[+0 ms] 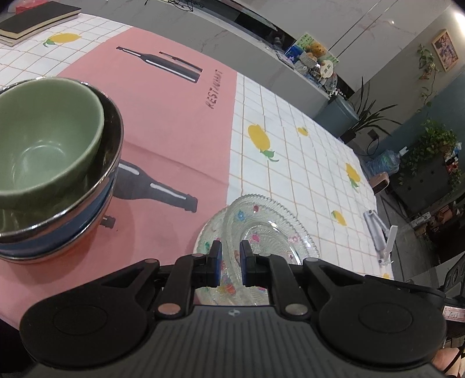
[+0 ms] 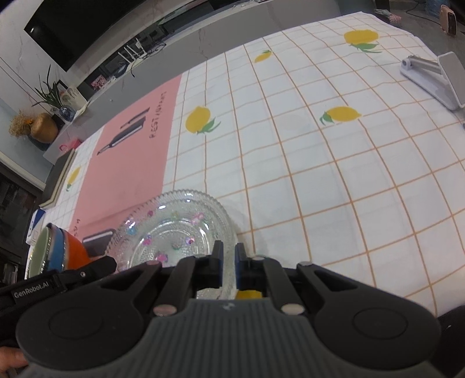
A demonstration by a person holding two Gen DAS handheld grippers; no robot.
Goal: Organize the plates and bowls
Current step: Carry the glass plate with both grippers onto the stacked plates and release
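A stack of clear glass plates [image 1: 261,229] with small coloured flowers lies on the tablecloth; the top plate sits tilted on the lower one. My left gripper [image 1: 230,263] hovers over the plates' near edge, jaws a small gap apart and empty. A stack of bowls stands at the left: a green bowl [image 1: 46,139] tilted inside a steel bowl [image 1: 112,136], over blue and orange ones. In the right wrist view the plates [image 2: 174,229] lie ahead and left. My right gripper [image 2: 229,266] is over their right rim, jaws nearly closed, gripping nothing I can see. The bowl stack [image 2: 55,253] shows at far left.
A pink placemat [image 1: 162,116] with bottle prints covers part of the lemon-check tablecloth [image 2: 319,162]. A white phone stand [image 2: 436,75] sits at the table's right end. Books [image 1: 32,20] lie at the far left corner. The table edge runs beside the stand.
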